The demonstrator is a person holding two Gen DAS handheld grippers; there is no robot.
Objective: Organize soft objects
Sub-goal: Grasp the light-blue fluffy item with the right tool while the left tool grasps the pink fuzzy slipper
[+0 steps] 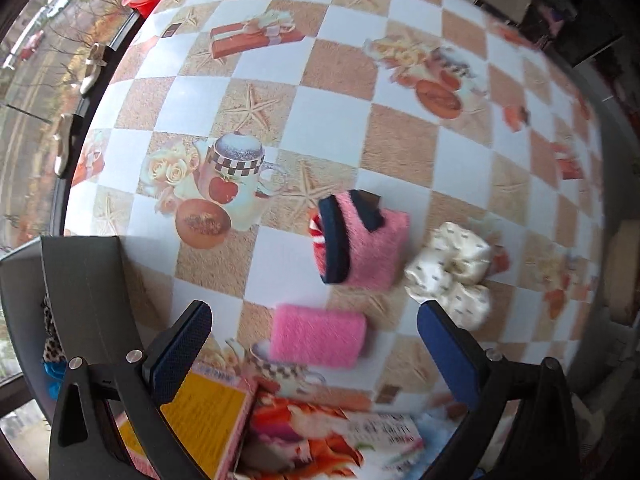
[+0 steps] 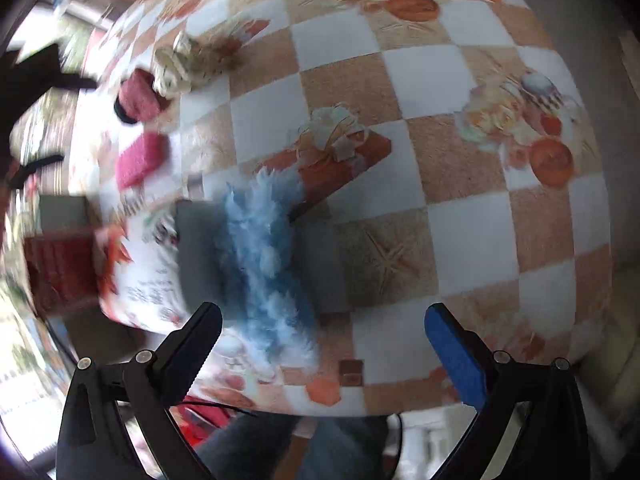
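In the left wrist view my left gripper [image 1: 316, 346] is open, hovering just above a folded pink fuzzy piece [image 1: 318, 334]. Beyond it lie a pink fuzzy piece with navy trim [image 1: 364, 244] and a cream dotted satin item [image 1: 452, 272], touching each other. In the right wrist view my right gripper [image 2: 324, 348] is open and empty. A fluffy light-blue item [image 2: 268, 256] lies just ahead of its left finger on a grey rectangular thing [image 2: 324, 268]. The pink pieces [image 2: 140, 158] and the cream item [image 2: 176, 64] show blurred at far left.
A checkered printed tablecloth [image 1: 328, 128] covers the table. A grey bin [image 1: 80, 272] at the left edge holds leopard-print and blue fabric. A yellow book [image 1: 204, 412] and a colourful printed packet [image 1: 320, 436] lie near me. A person's jeans [image 2: 280, 444] show below the table edge.
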